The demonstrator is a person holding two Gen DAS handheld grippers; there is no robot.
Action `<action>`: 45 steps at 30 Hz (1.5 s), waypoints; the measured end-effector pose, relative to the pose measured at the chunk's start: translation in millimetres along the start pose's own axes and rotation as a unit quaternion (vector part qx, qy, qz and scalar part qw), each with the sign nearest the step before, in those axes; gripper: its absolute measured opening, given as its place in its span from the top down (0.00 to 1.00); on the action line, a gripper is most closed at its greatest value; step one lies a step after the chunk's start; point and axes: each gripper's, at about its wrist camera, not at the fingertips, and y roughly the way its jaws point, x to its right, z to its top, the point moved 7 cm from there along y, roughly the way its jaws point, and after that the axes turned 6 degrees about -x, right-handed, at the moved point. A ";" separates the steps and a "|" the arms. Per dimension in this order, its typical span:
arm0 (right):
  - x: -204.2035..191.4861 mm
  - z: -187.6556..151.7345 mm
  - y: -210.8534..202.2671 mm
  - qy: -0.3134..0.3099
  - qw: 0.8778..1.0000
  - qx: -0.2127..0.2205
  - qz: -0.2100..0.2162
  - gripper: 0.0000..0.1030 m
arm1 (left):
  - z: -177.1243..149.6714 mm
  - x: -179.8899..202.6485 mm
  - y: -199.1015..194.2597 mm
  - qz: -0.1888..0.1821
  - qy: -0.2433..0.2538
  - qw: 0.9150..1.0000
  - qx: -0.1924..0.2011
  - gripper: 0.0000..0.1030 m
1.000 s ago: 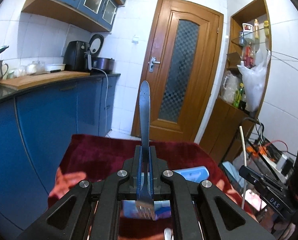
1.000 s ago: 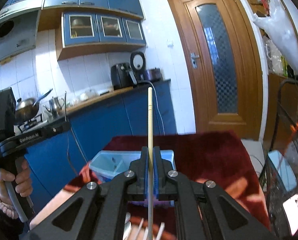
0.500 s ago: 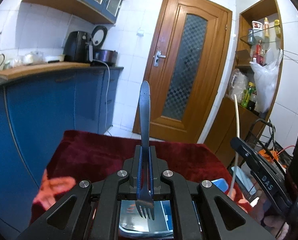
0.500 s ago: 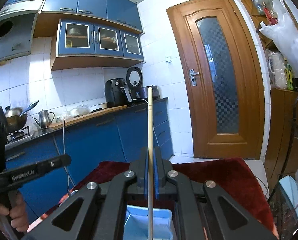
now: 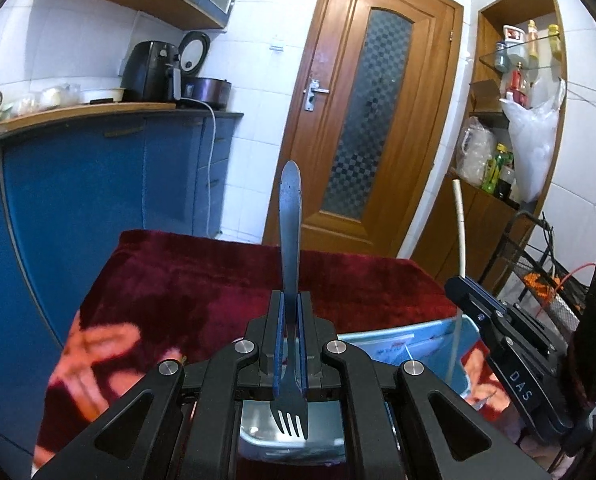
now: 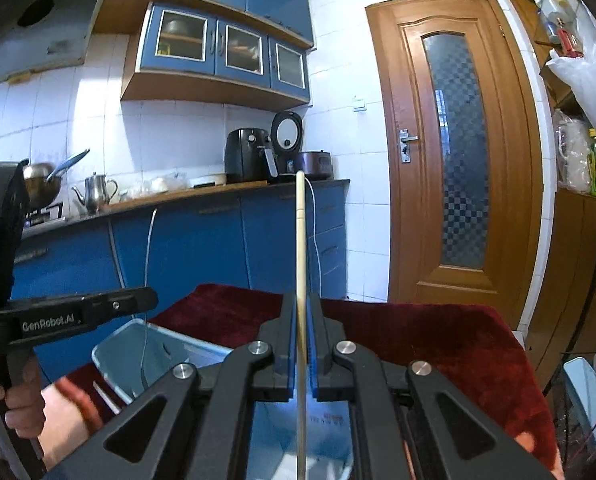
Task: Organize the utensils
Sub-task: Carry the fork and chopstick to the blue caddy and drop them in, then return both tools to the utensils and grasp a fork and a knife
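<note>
Left gripper (image 5: 290, 344) clamped on fork (image 5: 290, 240), tines down over blue container (image 5: 426, 340), handle upright. Right gripper (image 6: 302, 344) clamped on chopstick (image 6: 300, 240), held vertical, lower end now inside same container (image 6: 138, 344). Compared with one second ago: both utensils lowered and shifted above the container. Judged: release into container imminent. Beyond: red-covered bench (image 5: 202, 280), then wooden door (image 5: 362, 120).

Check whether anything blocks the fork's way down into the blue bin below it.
Nothing visible does. The left claw holds the fork upright, tines down, right over the open blue bin. The chopstick in the right claw hangs over the bin's other side, apart from the fork.
</note>
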 end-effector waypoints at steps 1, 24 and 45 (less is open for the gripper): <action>0.5 -2.6 -1.8 -0.001 1.000 -0.003 -0.001 0.94 | -2.4 0.4 0.0 0.001 0.001 1.000 -0.001 0.94; -8.0 -4.8 -48.5 0.024 1.000 -0.013 0.002 0.73 | -28.4 12.7 -39.1 0.005 0.029 0.999 -0.021 0.61; -21.2 -32.0 -120.9 0.042 0.996 -0.079 -0.013 0.72 | -64.5 35.3 -114.4 -0.004 0.071 0.996 -0.054 0.58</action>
